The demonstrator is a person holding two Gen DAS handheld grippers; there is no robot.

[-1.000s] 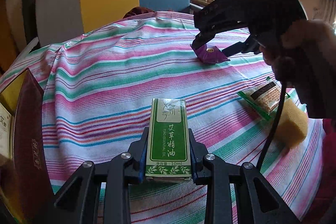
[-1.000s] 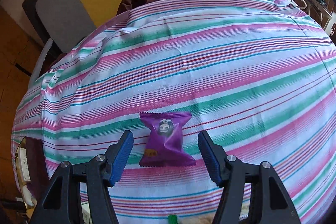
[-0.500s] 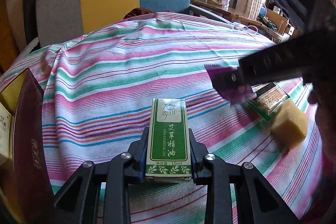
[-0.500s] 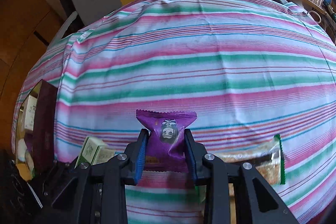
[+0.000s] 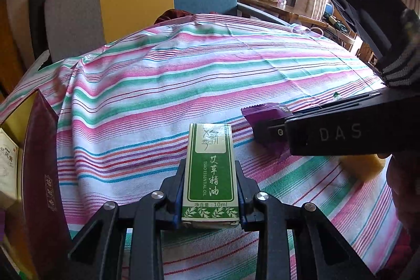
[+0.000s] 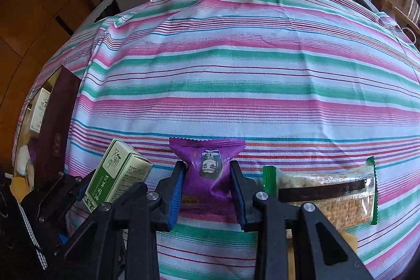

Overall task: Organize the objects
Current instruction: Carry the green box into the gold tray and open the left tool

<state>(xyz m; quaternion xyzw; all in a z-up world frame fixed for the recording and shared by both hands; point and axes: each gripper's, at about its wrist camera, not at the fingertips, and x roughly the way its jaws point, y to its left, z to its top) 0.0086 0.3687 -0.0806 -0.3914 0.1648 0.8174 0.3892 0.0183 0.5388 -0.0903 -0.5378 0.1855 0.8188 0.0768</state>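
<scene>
You have one green essential-oil carton (image 5: 210, 169), one purple snack packet (image 6: 208, 169), one clear green-edged cracker pack (image 6: 328, 194), one yellow sponge (image 5: 363, 168), one maroon box (image 5: 43, 169), and two grippers: left gripper (image 5: 210, 198), right gripper (image 6: 207, 197).

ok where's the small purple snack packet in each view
Left wrist: the small purple snack packet is right of centre, clamped in the right gripper.
Right wrist: low centre, pinched between that gripper's blue pads.
Shared landmark: the green and white essential oil box.
</scene>
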